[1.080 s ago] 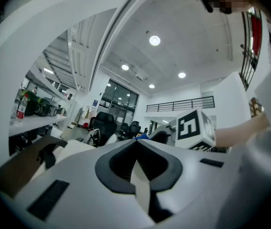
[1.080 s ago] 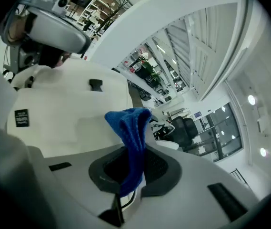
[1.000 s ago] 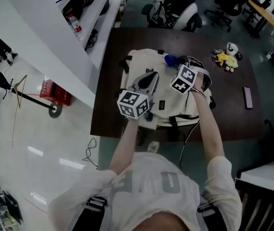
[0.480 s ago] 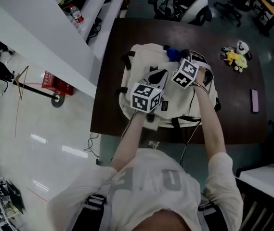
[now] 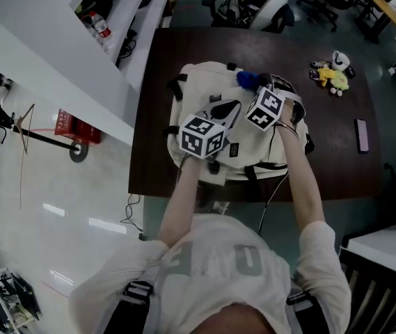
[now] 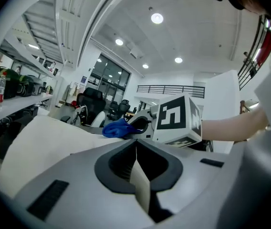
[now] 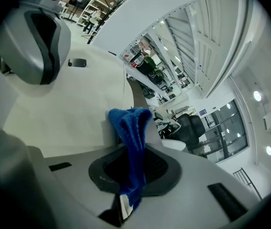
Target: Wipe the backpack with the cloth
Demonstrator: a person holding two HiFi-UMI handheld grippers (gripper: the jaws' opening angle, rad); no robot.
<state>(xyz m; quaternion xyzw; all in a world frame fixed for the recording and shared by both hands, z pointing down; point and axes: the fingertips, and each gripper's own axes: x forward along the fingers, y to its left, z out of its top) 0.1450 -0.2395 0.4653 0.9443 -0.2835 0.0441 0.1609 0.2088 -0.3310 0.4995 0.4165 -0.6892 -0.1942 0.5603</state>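
Cream fabric makes up the backpack (image 5: 201, 89), which lies flat in the middle of the dark table (image 5: 323, 138) with its top toward 12 o'clock. The blue cloth (image 5: 246, 81) sits at about 1 o'clock on the pack's upper edge.

In the right gripper view, the right gripper (image 7: 133, 162) has its jaws closed tight on the cloth. A bunched fold stands up out of the jaws, and its free end rests against the pack. The left gripper (image 6: 136, 152) is out near the pack's centre, at 7 o'clock from the right one. Its jaws are closed as well, on a thin cream strip. We take this strip for a fold or strap of the backpack, though we cannot tell which.

We judge that the cloth is light, soft and limp. It will crumple instead of pushing flat, so we should grip it deep and drag it with the loose end trailing. The backpack looks slack and only partly filled. Its skin would likely ripple and slide on the smooth table under a stroke, so pinning it with the left gripper seems sensible. A strap or seam would give us a firmer hold than the plain panel. Wiping from 12 toward 6 o'clock, toward that anchor, could bunch the fabric.
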